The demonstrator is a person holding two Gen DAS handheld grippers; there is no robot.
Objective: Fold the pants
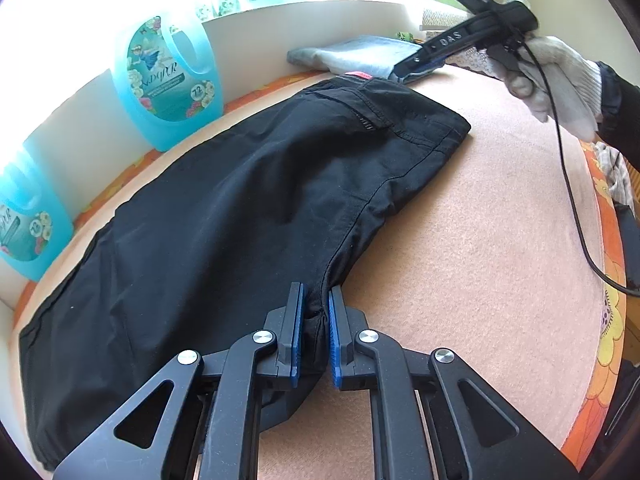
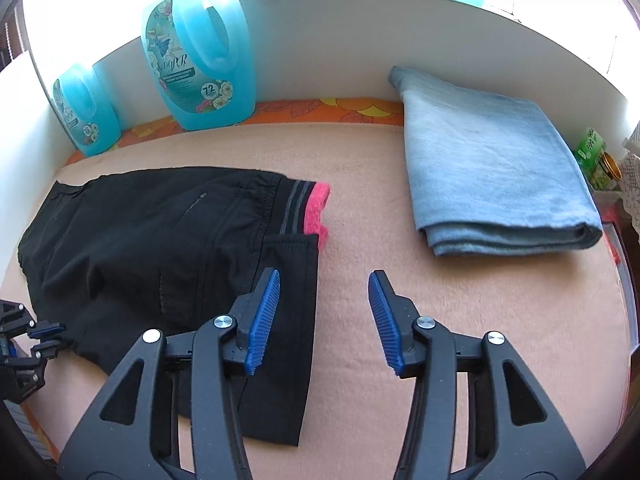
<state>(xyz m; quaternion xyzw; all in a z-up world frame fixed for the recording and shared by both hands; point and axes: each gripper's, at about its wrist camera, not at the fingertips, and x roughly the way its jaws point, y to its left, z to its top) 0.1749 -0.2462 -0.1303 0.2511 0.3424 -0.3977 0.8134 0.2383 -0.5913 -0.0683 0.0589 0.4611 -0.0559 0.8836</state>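
On the desk (image 2: pixel 360 300), left of the towel (image 2: pixel 492 168), pants (image 1: pixel 224 200) lie half-folded. Left hand-held gripper (image 1: pixel 316 336) pinches their edge; right hand-held gripper (image 2: pixel 324 320) gapes empty. Risk: one-sided pull skews the fold.

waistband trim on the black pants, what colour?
Pink edge with grey stripes on the waistband of the black pants; clearest in the right wrist view.

Matt black woven cloth makes up the pants (image 2: pixel 160 240), pinched in the left claw (image 1: pixel 316 312), whose matt black plastic arms carry ribbed blue pads and shiny metal rivets. Beyond the right claw (image 2: pixel 324 312) lies a soft, fuzzy blue towel (image 2: pixel 492 176) on the napped peach cloth surface (image 2: pixel 440 300), near 2 glossy translucent blue plastic jugs (image 2: pixel 204 56).
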